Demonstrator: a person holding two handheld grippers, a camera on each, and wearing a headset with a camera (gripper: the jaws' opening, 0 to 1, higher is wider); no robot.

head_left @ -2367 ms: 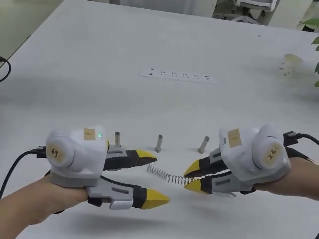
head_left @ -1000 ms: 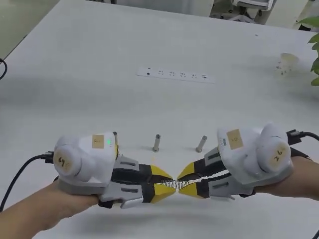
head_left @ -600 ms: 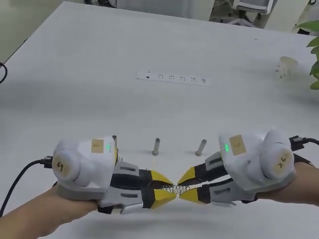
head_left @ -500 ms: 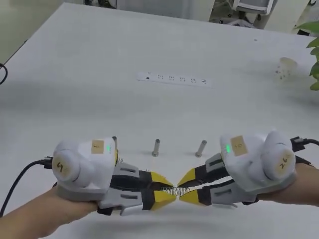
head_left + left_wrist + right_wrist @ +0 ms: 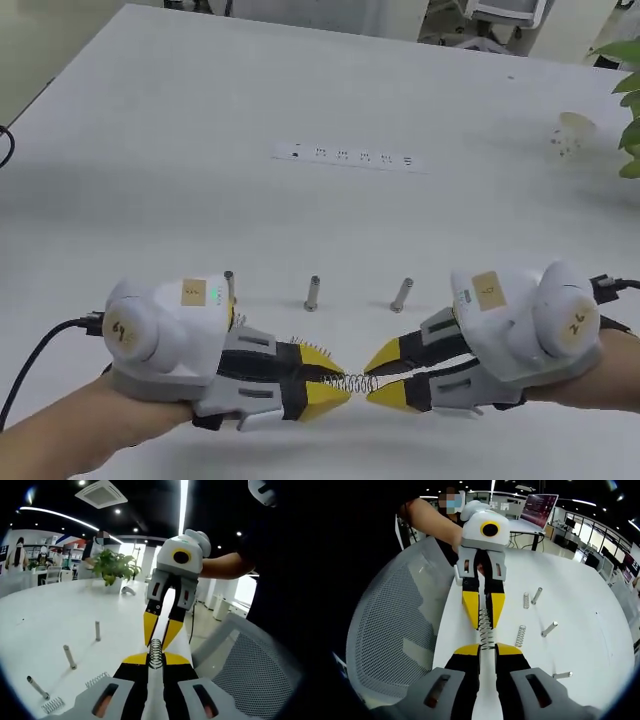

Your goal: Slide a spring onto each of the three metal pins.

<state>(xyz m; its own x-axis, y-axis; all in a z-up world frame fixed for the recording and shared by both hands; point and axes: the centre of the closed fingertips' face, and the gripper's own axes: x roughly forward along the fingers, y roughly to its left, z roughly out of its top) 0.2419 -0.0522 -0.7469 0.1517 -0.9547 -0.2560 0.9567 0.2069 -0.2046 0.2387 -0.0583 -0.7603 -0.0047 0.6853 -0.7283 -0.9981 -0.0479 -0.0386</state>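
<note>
Lower middle of the head view, we've got the left hand-held gripper (image 5: 338,380) and right hand-held gripper (image 5: 372,380) each clamped on one end of the spring (image 5: 357,381). The right gripper view adds something: two loose springs (image 5: 521,635) lying near the three metal pins (image 5: 549,628).

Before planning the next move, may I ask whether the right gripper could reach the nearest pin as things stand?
Probably yes: bare table lies between the right gripper and the pin. But it is shut on the spring, whose other end the left gripper grips too.
</note>
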